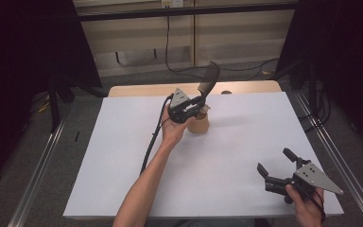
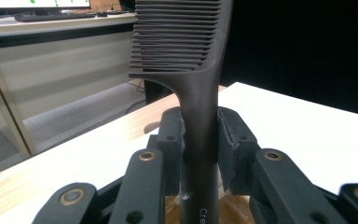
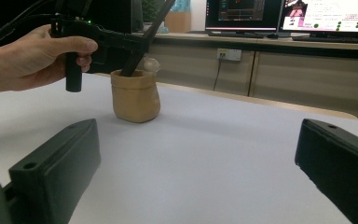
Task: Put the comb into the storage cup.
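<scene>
In the high view, your left gripper (image 1: 199, 100) hid most of the comb's (image 1: 210, 79) handle and part of the tan pouch (image 1: 199, 124) below it. The comb was dark, its toothed end tilted up above the pouch. Your right gripper (image 1: 275, 161) sat well apart with its jaws spread, holding nothing.

In the left gripper view, the comb (image 2: 200, 135) ran past the top edge; your jaws were clamped on its handle.

In the right gripper view, the handle's lower end (image 3: 133, 60) disappeared inside the pouch (image 3: 135, 95) on the white table (image 3: 214, 154).

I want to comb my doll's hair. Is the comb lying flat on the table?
No, the left gripper holds the comb upright above the brown pouch.
</scene>
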A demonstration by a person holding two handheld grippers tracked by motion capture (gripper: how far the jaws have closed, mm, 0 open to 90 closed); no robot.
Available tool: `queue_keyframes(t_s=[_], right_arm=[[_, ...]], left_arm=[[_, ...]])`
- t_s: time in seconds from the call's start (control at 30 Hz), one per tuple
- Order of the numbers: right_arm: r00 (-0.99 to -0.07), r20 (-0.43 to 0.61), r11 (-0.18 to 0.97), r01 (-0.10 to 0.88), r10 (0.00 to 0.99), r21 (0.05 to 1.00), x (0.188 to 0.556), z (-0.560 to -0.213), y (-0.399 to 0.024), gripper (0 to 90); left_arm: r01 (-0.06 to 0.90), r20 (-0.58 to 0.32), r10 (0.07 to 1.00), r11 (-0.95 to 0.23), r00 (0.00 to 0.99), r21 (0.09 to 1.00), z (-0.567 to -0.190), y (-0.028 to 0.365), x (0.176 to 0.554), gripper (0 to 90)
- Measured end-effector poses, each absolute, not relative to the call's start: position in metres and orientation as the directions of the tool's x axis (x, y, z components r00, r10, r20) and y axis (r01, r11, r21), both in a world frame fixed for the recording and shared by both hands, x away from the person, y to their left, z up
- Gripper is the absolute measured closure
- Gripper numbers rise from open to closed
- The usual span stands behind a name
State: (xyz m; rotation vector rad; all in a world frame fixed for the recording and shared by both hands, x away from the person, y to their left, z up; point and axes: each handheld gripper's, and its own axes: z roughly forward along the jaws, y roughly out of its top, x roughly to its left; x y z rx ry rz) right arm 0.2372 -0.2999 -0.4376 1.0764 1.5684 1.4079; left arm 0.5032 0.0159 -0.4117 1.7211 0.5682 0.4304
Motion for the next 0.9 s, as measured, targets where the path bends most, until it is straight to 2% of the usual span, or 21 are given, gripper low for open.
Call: queue_keyframes(t_s=[0.27,0.9], right_arm=[[-0.360,0.000,0.038,0.101,0.933,0.994,0.237,-0.438,-0.300,0.0],[-0.359,-0.003,0.043,0.102,0.933,0.994,0.237,-0.438,-0.300,0.0]], left_arm=[[0.177,-0.064,0.595,-0.133,0.801,0.975,-0.417,0.022,0.504,72.9],[0.204,-0.054,0.601,-0.185,0.798,0.961,-0.423,0.031,0.500,72.8]])
